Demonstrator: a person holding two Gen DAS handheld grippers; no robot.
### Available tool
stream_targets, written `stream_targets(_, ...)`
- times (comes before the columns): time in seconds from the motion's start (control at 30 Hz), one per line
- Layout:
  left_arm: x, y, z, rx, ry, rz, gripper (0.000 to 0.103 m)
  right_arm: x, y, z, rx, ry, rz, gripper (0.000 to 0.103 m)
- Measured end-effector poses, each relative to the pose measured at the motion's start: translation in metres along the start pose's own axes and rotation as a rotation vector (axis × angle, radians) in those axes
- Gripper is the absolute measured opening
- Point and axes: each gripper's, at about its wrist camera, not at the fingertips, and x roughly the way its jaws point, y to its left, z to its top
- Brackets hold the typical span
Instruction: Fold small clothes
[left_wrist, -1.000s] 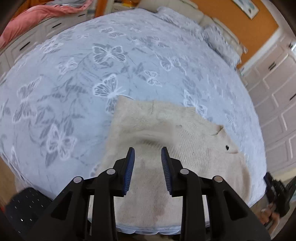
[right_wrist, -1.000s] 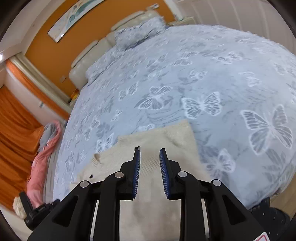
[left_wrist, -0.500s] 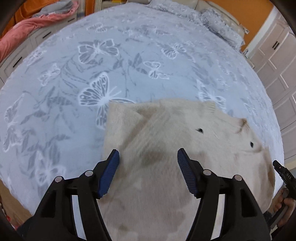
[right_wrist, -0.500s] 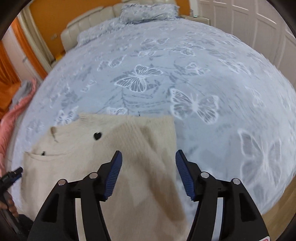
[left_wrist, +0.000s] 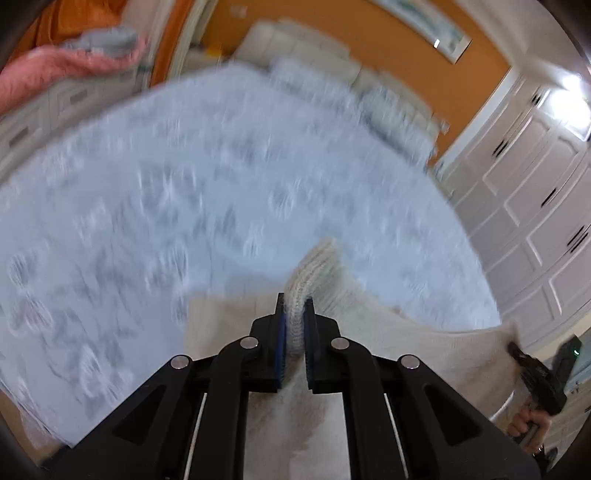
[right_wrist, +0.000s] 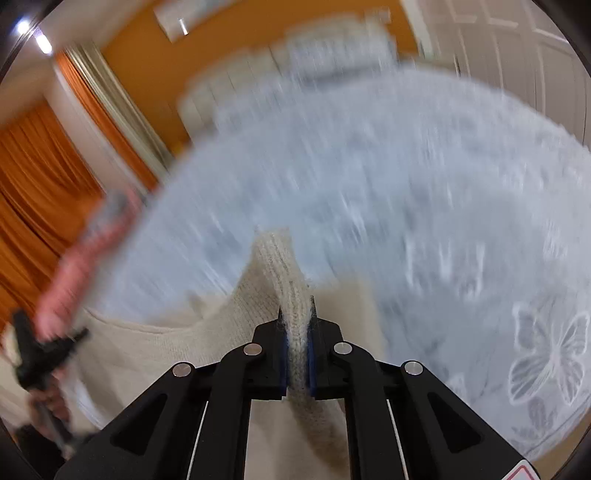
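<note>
Now, with your left gripper (left_wrist: 294, 325) and right gripper (right_wrist: 295, 332) each clamped on a ribbed edge of the cream sweater (left_wrist: 406, 332) lifted off the bed (left_wrist: 184, 184) — raise both evenly, keeping the hem taut.

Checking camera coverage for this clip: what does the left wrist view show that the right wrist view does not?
Left wrist only: white panelled cupboards and the right tongs off to the side. Right wrist only: orange curtains and the blurred left tongs. Both: the cream knitted garment pinched in shut tongs, the butterfly bedspread, orange wall, pink blanket.
</note>
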Motion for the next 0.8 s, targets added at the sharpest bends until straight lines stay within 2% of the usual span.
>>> stream_targets(0.03,0.0,-0.001,0.006,0.0,-0.011,0.006,0.007,-0.004,-0.001,0.005,0.008,-0.031,0.002,0.007)
stream_targets(0.1,0.021,0.003,0.018,-0.01,0.01,0.028,0.007,0.016,-0.01,0.011,0.003,-0.013,-0.04,0.007)
stream_targets(0.13,0.04,0.007,0.018,-0.01,0.046,0.042,0.007,0.043,-0.021,0.01,0.0,0.038,-0.097,0.007)
stream_targets(0.2,0.094,0.015,0.007,-0.002,0.138,0.127,0.007,0.106,-0.051,-0.006,0.044,0.186,-0.193,0.007)
stream_targets(0.3,0.157,0.033,-0.024,0.022,0.29,0.247,0.008,0.155,-0.069,-0.029,0.051,0.315,-0.294,0.007)
stream_targets(0.37,0.163,0.04,-0.034,0.018,0.305,0.264,0.009,0.159,-0.067,-0.031,0.069,0.333,-0.287,0.009)
stream_targets(0.43,0.148,0.041,-0.032,-0.025,0.284,0.229,0.013,0.146,-0.058,-0.024,0.07,0.308,-0.286,0.016)
stream_targets(0.5,0.126,0.034,-0.026,-0.01,0.251,0.243,0.013,0.118,-0.038,-0.022,0.014,0.233,-0.321,0.017)
stream_targets(0.53,0.11,0.024,-0.025,0.019,0.217,0.264,0.017,0.102,-0.019,-0.024,-0.033,0.196,-0.318,0.017)
stream_targets(0.57,0.1,0.015,-0.026,0.039,0.195,0.276,0.019,0.094,-0.001,-0.028,-0.07,0.191,-0.293,0.018)
stream_targets(0.6,0.085,0.0,-0.03,0.068,0.166,0.267,0.024,0.09,0.027,-0.043,-0.115,0.217,-0.223,0.017)
stream_targets(0.67,0.073,-0.032,-0.047,0.117,0.169,0.207,0.032,0.101,0.071,-0.077,-0.169,0.318,-0.099,0.017)
stream_targets(0.73,0.077,-0.062,-0.072,0.151,0.245,0.147,0.033,0.117,0.112,-0.123,-0.205,0.448,0.04,0.017)
stream_targets(0.77,0.084,-0.075,-0.089,0.167,0.3,0.114,0.034,0.126,0.132,-0.149,-0.228,0.509,0.084,0.016)
stream_targets(0.8,0.089,-0.083,-0.103,0.186,0.332,0.116,0.035,0.132,0.145,-0.17,-0.261,0.553,0.09,0.015)
